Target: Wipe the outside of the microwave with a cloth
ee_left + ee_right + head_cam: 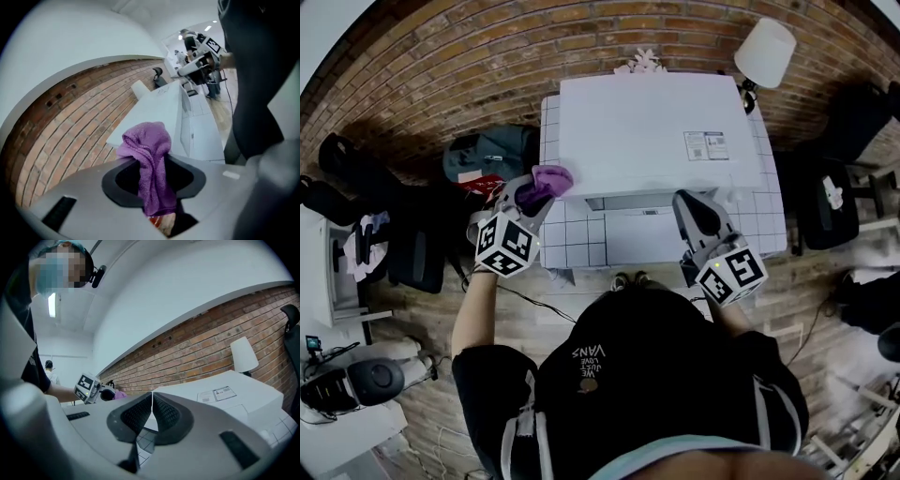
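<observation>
Brickwork (469, 66) backs everything we see. Before it stands a white tiled counter (577, 239), and on that sits the microwave (661, 131), a plain white box with a small label (705, 145) on top. Our right gripper (698, 214) hovers at the microwave's front right. Our left gripper (534, 192) is at the front left corner with the cloth (551, 178), though we cannot tell if cloth and casing touch. From overhead the cloth is only a purple lump. The left gripper view shows looped terry, bunched above the pads and hanging in folds, with the jaws clamped on it. The right gripper view shows what the head view cannot: those jaws pressed together, holding nothing.
</observation>
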Demonstrator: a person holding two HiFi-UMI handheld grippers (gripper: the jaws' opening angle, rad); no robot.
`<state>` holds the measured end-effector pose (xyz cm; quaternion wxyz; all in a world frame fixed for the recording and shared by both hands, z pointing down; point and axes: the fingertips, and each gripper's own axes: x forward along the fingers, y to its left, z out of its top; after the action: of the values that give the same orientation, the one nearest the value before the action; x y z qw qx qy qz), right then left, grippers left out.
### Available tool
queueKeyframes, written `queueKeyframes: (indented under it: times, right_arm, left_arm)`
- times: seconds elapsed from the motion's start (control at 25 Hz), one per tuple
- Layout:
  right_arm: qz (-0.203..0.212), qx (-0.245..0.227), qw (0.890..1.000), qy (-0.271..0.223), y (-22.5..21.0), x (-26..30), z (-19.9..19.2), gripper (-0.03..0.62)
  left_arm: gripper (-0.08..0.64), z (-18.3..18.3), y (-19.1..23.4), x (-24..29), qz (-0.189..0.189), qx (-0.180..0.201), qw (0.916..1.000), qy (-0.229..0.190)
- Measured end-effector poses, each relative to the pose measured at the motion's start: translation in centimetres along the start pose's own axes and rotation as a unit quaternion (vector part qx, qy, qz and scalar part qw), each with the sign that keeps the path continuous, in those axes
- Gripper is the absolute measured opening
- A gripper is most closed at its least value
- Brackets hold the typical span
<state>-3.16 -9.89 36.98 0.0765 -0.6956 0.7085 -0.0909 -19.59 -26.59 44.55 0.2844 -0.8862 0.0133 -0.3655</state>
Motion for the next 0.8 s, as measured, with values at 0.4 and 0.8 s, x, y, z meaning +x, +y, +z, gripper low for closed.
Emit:
queueKeyframes:
  times: [0.4,0.8]
  right_arm:
    - [0.001,0.017,1.0,0.0,0.6,-0.1,-0.6,0.005]
    - [-0.059,0.031,0.998,-0.004,8.0,5.8,-3.0,0.005]
  left_arm:
    - [0.141,-2.3,-1.4,-0.1,0.092,-0.199,0.9687,-0.116]
    - [0.141,-4.9,-1.4,1.4,0.006,-0.214,0.9537,-0.211]
